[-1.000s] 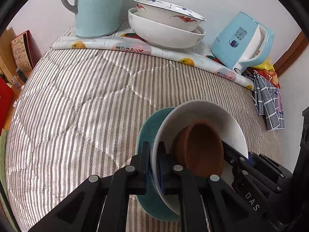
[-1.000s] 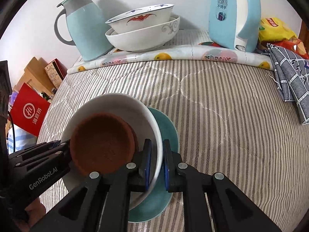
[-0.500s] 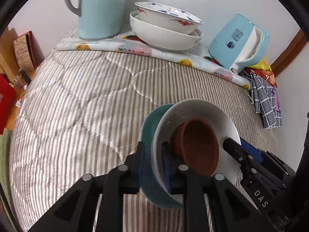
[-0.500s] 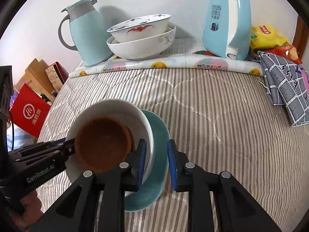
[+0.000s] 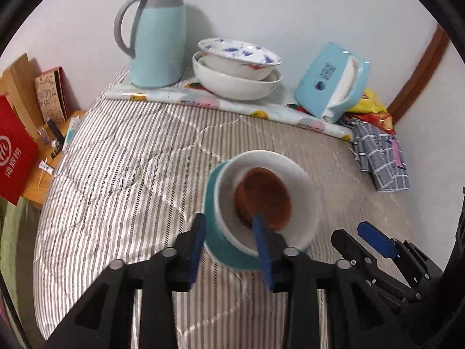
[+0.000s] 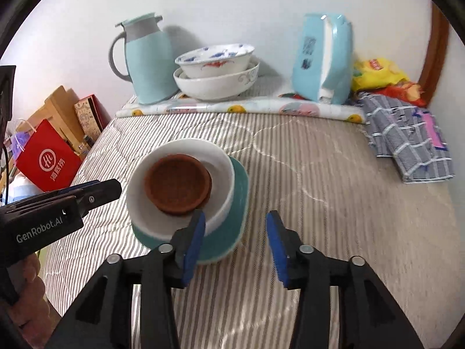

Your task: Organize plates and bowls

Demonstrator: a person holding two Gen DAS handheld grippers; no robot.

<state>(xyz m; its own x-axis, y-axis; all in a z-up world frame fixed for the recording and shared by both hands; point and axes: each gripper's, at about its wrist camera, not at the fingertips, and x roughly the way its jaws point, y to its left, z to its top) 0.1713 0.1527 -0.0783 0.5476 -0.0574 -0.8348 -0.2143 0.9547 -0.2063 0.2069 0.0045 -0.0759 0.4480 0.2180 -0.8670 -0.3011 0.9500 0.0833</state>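
A stack stands on the striped quilt [image 5: 122,174]: a teal plate [image 5: 209,203] [image 6: 239,192], a white bowl [image 5: 302,186] [image 6: 186,148] on it, and a brown dish [image 5: 263,195] [image 6: 177,183] inside the bowl. My left gripper [image 5: 229,224] hovers over the stack's near rim. Its jaws are opening and the blue pads [image 5: 197,232] touch nothing. My right gripper [image 6: 235,218] hangs over the plate's right edge, jaws opening too, clear of the plate. Each gripper shows in the other's view: the right gripper [image 5: 353,232] and the left gripper [image 6: 113,186].
Two nested white bowls [image 5: 237,69] [image 6: 216,72] sit at the back on a fruit-print cloth [image 5: 232,104], between a pale blue jug [image 5: 158,35] and a blue kettle [image 5: 331,78]. A checked cloth [image 5: 380,157] lies right. A red bag [image 5: 14,157] stands beyond the left edge.
Both grippers were shut on the stack's rim, one on each side. They have opened, let go and drawn back and upward. The stack stays on the quilt.
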